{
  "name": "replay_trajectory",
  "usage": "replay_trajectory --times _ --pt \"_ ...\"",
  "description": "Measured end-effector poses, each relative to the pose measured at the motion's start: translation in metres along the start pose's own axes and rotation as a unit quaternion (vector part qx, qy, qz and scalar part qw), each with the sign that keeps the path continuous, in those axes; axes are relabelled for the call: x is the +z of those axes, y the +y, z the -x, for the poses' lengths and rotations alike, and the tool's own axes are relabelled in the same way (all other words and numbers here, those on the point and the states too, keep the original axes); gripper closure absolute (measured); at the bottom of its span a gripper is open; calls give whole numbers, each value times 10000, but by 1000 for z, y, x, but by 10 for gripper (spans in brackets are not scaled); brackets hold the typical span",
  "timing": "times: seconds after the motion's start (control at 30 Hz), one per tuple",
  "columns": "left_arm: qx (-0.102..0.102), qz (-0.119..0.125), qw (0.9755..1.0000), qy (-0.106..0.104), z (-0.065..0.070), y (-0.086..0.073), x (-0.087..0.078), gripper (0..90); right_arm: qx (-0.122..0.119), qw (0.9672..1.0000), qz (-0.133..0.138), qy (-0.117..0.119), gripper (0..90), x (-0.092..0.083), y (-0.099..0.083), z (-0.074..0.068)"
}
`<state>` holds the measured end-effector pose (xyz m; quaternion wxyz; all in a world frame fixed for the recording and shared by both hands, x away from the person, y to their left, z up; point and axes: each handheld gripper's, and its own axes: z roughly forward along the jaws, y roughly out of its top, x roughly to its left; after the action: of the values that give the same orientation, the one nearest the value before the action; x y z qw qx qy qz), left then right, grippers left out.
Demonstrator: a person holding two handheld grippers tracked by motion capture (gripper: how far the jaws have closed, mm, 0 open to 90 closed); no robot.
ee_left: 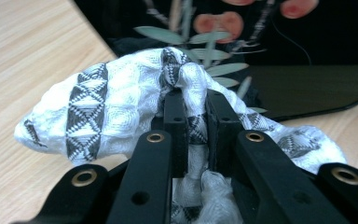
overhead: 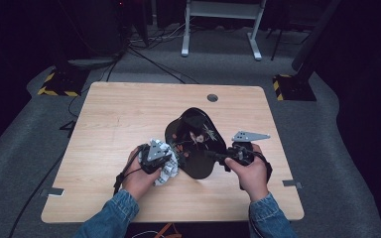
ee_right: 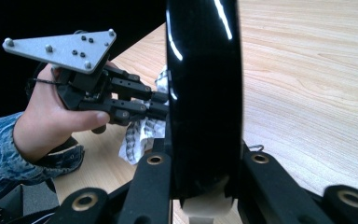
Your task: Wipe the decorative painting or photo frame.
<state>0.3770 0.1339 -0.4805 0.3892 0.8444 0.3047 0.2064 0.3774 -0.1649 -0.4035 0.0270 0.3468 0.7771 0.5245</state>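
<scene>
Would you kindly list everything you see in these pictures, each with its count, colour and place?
plate: one, glossy black with a leaf and flower pattern, tilted up off the table near its middle, rim clamped by the right gripper
cloth: one, white with grey-black triangle bands, bunched beside the plate, pinched by the left gripper
table: one, light wood, with a round hole near its far edge
desk frame: one, white, on the floor beyond the table
left gripper: one, black, shut on the cloth
right gripper: one, black, shut on the plate's rim
hands: two, with denim sleeves, at the near edge
</scene>
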Motion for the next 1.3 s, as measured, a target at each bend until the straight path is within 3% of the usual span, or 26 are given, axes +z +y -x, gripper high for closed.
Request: replay_trajectory --times 0.47,0.63,0.67,0.83,0.97,1.3 --pt "334 64 9984 -455 39 9 7 809 90 9999 8 -105 784 3 0 -2" --pt "535 134 9965 -623 54 14 10 806 135 9998 27 -123 783 3 0 -3" --pt "721 90 9959 -547 59 14 10 807 121 9998 20 -130 783 3 0 -3" --pt "779 -23 9959 -469 54 10 12 811 133 9999 23 -102 783 2 -1 -2" --pt "557 -174 9974 -431 44 1 15 810 142 9999 12 -81 781 2 -1 -2" --pt "407 -290 9986 -187 26 -5 13 810 146 9999 10 -27 782 1 -1 1"
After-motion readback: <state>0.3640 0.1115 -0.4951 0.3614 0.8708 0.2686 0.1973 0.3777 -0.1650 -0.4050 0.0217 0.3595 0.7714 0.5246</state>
